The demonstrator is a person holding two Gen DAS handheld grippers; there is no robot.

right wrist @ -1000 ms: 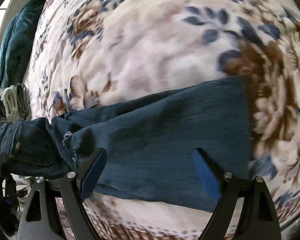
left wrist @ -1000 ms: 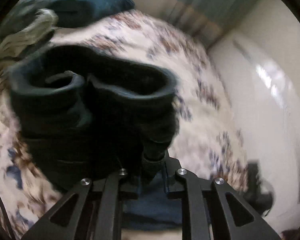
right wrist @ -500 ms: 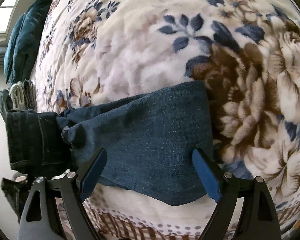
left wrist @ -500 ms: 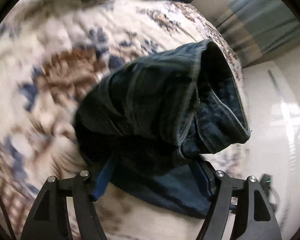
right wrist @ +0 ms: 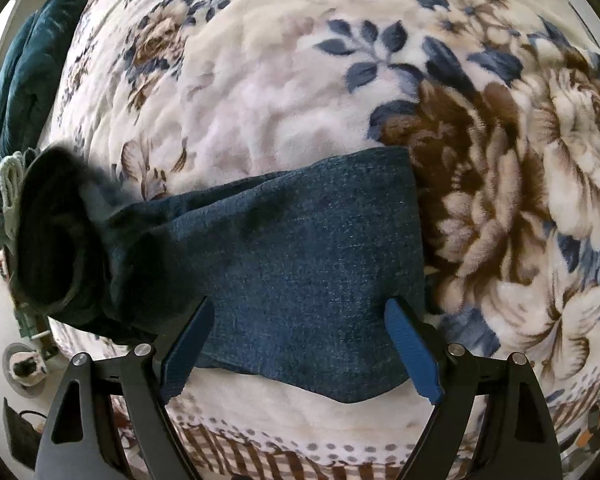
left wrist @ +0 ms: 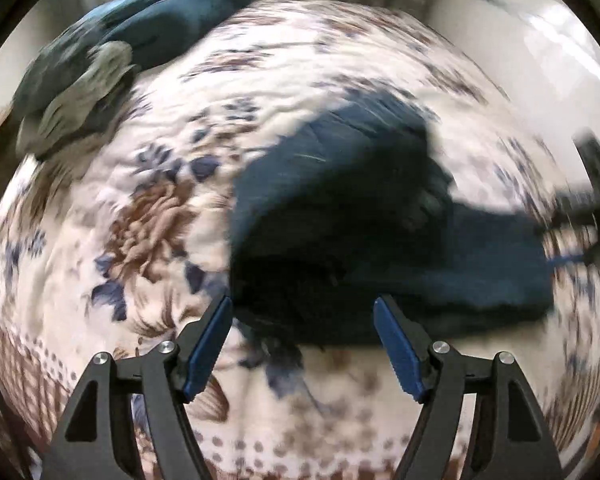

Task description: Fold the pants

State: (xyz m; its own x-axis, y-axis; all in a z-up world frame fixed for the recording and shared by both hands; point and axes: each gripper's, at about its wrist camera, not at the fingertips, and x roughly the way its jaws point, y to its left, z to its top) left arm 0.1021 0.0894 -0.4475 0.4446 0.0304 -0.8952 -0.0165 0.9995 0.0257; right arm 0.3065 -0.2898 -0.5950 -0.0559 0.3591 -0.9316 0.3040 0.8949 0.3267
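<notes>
Pants (right wrist: 300,256) made of dark blue jeans cloth lie on the flowery blanket (right wrist: 292,92), partly folded, with one end bunched up at 9 o'clock in the right wrist view. Both the left gripper (left wrist: 302,346) and the right gripper (right wrist: 296,350) hang over the pants with their jaws wide apart, pinching nothing. A teal pillow (left wrist: 172,12) sits at 11 o'clock.
</notes>
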